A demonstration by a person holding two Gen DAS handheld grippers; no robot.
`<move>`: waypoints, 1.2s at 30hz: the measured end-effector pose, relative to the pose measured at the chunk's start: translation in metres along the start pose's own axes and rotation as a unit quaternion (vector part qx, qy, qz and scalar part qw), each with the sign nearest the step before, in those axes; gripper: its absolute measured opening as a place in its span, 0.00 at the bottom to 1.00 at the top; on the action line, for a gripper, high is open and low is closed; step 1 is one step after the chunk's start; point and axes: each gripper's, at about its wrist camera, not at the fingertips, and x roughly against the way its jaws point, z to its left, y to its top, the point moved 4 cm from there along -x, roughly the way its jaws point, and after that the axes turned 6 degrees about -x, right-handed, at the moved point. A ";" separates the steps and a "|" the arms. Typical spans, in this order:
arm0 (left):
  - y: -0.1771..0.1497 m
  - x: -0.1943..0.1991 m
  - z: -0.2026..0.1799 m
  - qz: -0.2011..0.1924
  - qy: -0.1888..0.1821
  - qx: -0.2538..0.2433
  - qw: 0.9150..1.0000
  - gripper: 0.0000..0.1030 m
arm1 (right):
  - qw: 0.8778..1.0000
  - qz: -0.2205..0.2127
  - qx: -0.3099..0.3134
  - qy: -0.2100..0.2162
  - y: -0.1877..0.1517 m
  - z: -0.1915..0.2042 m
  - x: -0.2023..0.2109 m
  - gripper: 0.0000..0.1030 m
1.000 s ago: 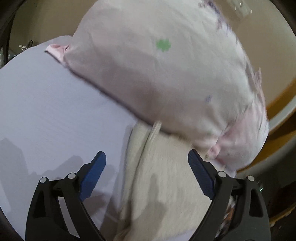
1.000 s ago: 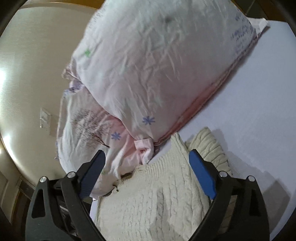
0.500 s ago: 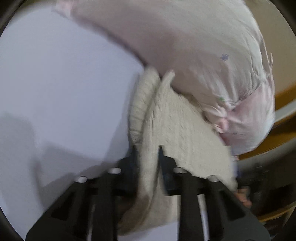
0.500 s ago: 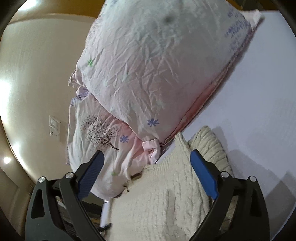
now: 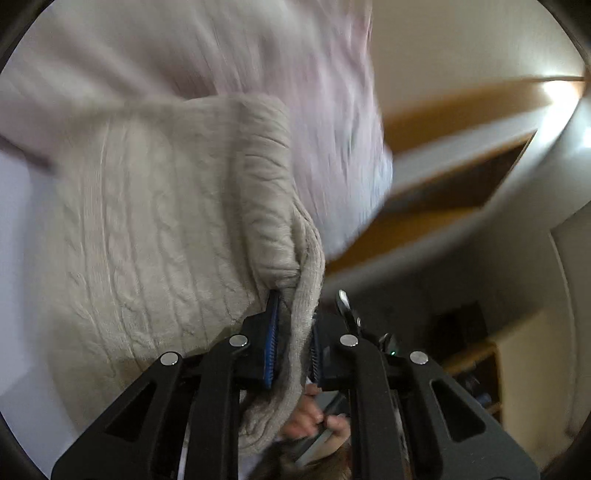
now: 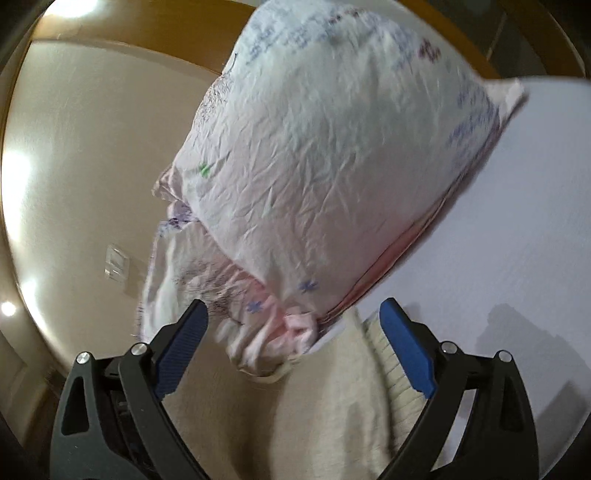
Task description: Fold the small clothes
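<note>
The left gripper (image 5: 293,332) was clamped tight on a bunched edge of the one cream cable-knit sweater (image 5: 155,236) — the fabric hung down between its blue pads. The right gripper (image 6: 293,350) sat with jaws spread wide, gripping nothing, hovering over the same sweater (image 6: 332,406) on the white sheet (image 6: 517,229). Two pinkish printed pillows (image 6: 332,147) were stacked just behind it — blurry though.

Beige wall (image 6: 81,177) with switch plate (image 6: 116,264), wooden trim (image 5: 454,103), bright ceiling light (image 6: 74,7)
</note>
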 end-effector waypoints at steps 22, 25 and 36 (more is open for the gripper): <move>-0.040 -0.005 0.088 0.087 0.251 -0.052 0.963 0.81 | 0.952 0.235 0.070 -0.181 -0.034 -0.043 -0.052 0.93; -0.041 -0.014 0.089 0.081 0.235 -0.049 0.967 0.79 | 0.953 0.233 0.079 -0.178 -0.038 -0.044 -0.055 0.49; -0.037 0.086 0.079 0.018 0.293 -0.118 0.949 0.48 | 0.938 0.324 0.119 -0.018 -0.116 0.019 -0.095 0.32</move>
